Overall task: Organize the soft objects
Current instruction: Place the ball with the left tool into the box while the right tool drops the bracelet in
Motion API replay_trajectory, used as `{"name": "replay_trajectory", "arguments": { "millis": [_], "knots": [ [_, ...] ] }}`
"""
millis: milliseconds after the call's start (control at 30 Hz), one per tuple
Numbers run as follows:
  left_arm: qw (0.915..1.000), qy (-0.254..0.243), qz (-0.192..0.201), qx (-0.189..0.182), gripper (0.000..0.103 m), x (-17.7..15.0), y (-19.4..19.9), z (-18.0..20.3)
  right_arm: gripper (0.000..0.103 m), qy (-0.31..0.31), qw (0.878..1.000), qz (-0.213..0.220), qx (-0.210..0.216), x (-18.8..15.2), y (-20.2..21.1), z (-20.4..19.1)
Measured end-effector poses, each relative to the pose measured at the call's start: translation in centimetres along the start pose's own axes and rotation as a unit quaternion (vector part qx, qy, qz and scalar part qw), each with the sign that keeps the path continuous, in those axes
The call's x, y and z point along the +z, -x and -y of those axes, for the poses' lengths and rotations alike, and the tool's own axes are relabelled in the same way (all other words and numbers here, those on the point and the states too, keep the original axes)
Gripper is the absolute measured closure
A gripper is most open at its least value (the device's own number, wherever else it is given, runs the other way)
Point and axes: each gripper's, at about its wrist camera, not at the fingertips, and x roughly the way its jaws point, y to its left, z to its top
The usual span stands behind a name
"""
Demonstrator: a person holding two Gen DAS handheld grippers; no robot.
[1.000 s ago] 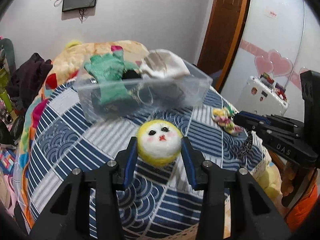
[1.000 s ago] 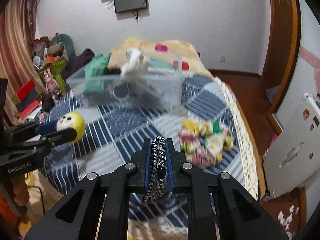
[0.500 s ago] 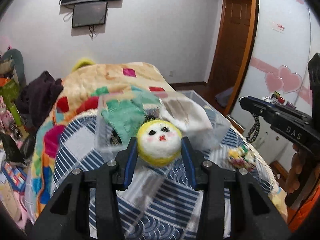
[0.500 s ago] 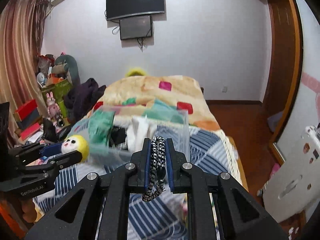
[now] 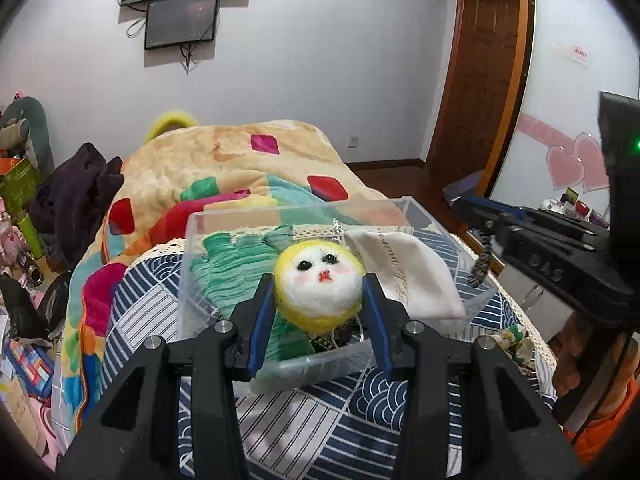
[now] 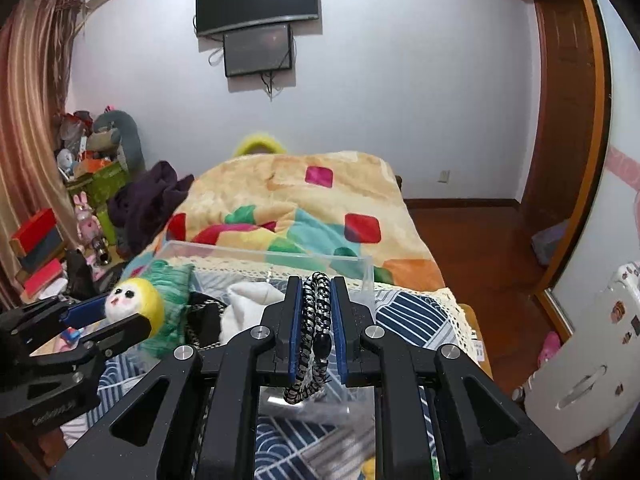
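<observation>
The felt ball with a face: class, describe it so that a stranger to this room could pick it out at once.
Find the bed with the blue patterned cover and the clear plastic box on it. Over the box's near side, the left gripper holds the felt ball. Unlike the green knit and white pouch in the box, it is round, yellow-edged, with a white face, black eyes and a red mouth.
</observation>
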Motion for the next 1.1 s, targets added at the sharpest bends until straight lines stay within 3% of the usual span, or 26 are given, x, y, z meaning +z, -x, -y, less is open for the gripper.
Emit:
{"name": "replay_trajectory", "arguments": {
  "millis": [300,567,900,1100],
  "knots": [
    [0.9993,-0.019,-0.029,0.01,0.06,-0.3,-3.2,0.3,0.09,-0.01,0.998,-0.066,0.005,-1.2,-3.1,1.2],
    [0.9991,-0.018,-0.037,0.01,0.057,-0.5,-3.7,0.2,0.085,0.004,0.997,-0.078,-0.001,-1.6,-3.0,1.2],
    [0.9997,-0.012,-0.019,-0.006,0.046,-0.6,-1.3,0.2,0.055,0.026,0.998,-0.054,-0.007,-1.1,-1.5,0.6],
    [0.9999,-0.011,0.007,-0.009,0.039,-0.2,1.3,0.3,0.047,0.023,0.999,-0.029,-0.009,-0.6,-0.1,0.7]
  ]
}}
